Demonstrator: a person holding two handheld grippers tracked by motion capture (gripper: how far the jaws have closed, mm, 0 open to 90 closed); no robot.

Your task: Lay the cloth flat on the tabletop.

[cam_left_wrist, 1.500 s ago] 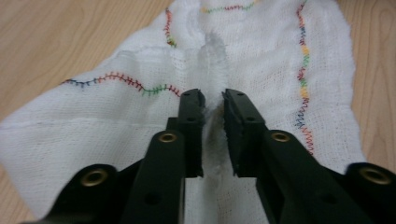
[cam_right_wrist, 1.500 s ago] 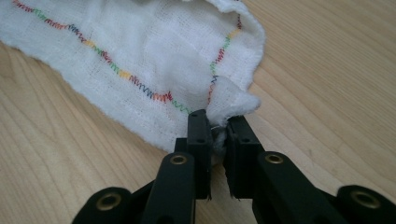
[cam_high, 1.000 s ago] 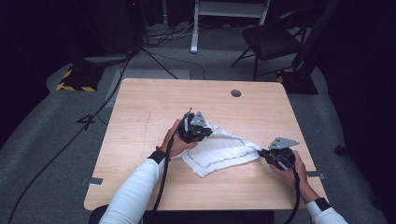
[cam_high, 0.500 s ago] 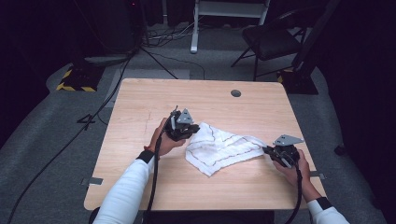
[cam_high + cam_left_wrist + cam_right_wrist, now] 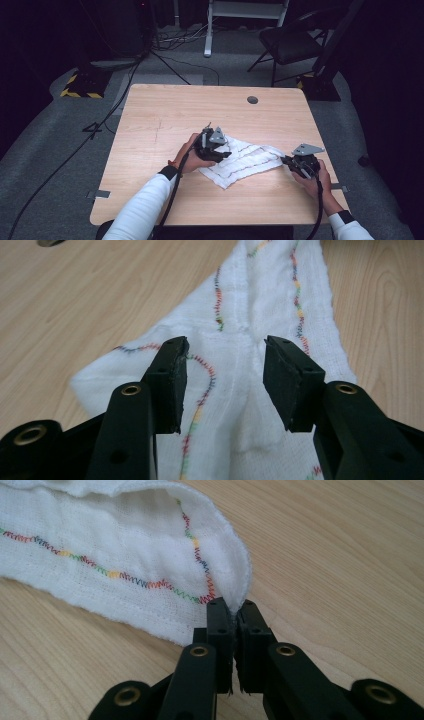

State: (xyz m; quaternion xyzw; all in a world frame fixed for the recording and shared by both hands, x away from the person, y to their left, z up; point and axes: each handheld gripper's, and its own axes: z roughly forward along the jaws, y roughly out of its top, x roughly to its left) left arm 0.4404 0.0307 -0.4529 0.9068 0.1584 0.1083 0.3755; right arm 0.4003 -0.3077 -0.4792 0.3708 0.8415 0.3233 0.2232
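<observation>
Item: white cloth (image 5: 242,162) with wavy multicoloured stitching, lying crumpled on the near middle of the counter (image 5: 160,115), between my two hands.

Right hand-held gripper (image 5: 291,161): clenched on the cloth's right-hand corner. In the right gripper view the jaws stand pressed together with the hem caught between them, and the cloth rises from the wood just ahead in a soft fold.

Left hand-held gripper (image 5: 225,380): released. The jaws stand wide apart over the cloth's left end, a raised crease of fabric between them, touching neither pad as far as I can tell.

Step in hand, as I judge it: taking a second hold so the cloth can be spread or folded. To do it well I would lower the left jaws until the pads straddle an edge or corner, not the middle crease, and close on one layer only. I would keep the right grip firm and low so the cloth does not drag. Once both hold, I would draw the hands apart evenly to take out the slack.

Surface: pale wood-grain counter, bare apart from the cloth, with a round grey cap (image 5: 252,100) near the far edge.

Room: dim; grey floor, a dark chair (image 5: 292,45) beyond the counter, a white frame (image 5: 245,15), loose cables (image 5: 185,37), and a yellow-and-black striped base (image 5: 80,86) at far left.
</observation>
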